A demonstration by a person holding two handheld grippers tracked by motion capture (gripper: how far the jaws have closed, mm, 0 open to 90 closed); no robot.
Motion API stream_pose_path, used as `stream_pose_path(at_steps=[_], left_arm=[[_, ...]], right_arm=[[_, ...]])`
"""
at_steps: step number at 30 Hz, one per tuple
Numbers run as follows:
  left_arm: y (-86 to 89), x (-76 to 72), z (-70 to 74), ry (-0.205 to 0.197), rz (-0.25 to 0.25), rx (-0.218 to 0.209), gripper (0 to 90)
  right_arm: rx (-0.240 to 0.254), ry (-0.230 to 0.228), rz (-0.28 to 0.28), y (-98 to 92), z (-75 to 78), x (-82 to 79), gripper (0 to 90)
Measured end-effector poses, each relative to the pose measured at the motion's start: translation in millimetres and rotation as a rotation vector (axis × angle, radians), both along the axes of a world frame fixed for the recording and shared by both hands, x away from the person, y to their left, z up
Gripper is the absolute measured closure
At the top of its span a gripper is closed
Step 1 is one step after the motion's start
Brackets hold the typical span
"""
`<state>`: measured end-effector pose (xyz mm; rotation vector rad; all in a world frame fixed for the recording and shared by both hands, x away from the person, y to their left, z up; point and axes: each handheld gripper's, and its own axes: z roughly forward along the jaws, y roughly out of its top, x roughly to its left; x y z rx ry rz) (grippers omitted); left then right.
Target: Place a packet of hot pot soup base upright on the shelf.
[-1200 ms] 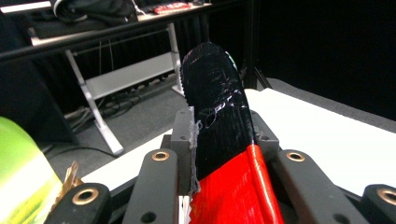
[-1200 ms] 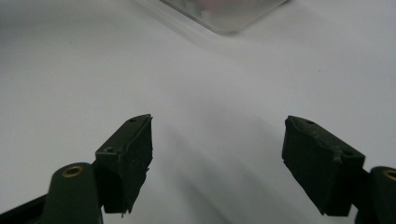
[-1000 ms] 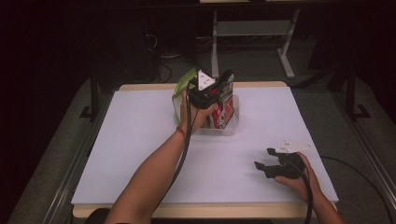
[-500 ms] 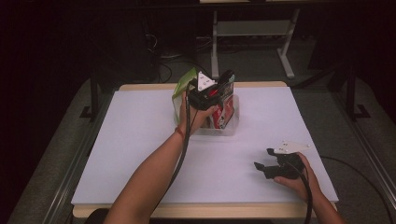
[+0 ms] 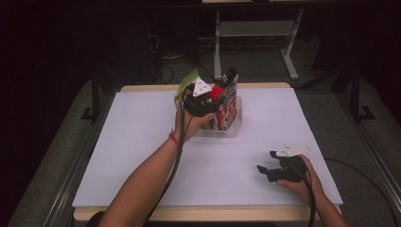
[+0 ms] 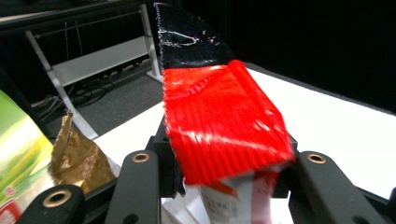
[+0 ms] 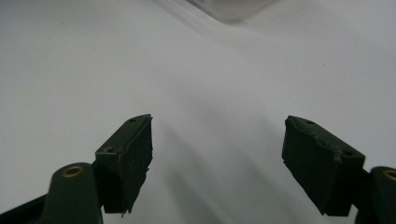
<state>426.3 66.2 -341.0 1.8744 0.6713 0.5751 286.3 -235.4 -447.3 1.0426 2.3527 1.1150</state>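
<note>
Opening left gripper (image 6: 219,186) fingers around the red packet (image 6: 224,130).

A red-and-black packet (image 6: 219,126) stands between the tongs' (image 6: 224,186) just-opening jaws, beside a green packet (image 6: 16,144).

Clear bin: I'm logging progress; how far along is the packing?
Done: a green packet and others stand in the clear bin. In hand: the left tool has just been opening its jaws around the red packet. Left: withdraw; the right tool rests open, empty.
</note>
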Motion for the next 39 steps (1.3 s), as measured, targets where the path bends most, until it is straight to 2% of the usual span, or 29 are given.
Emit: stream_pose_path(at_steps=[3,10,15,23,32,39], left_arm=[[4.9,-3.8,1.1,0.002,-0.018,-0.008,58.7],[17.3,-13.0,4.0,-0.021,-0.052,-0.015,59.5],[20.5,-18.0,4.1,-0.055,-0.067,0.02,59.5],[24.9,-23.4,5.5,-0.071,-0.084,0.019,61.1],[30.3,-31.1,7.6,-0.094,-0.096,0.049,59.9],[35.8,-35.1,11.3,-0.112,-0.1,0.064,56.8]], right_arm=[[-0.001,0.001,-0.001,0.7,0.2,-0.1,23.7],[-0.004,-0.005,0.002,1.4,1.1,-0.7,23.8],[-0.001,-0.011,0.001,1.1,2.5,-1.1,23.9],[0.019,-0.034,-0.022,-1.8,5.3,-1.8,25.4],[0.027,-0.057,-0.026,-3.6,9.0,-3.5,25.7],[0.013,-0.08,-0.038,-4.3,12.0,-4.9,25.8]])
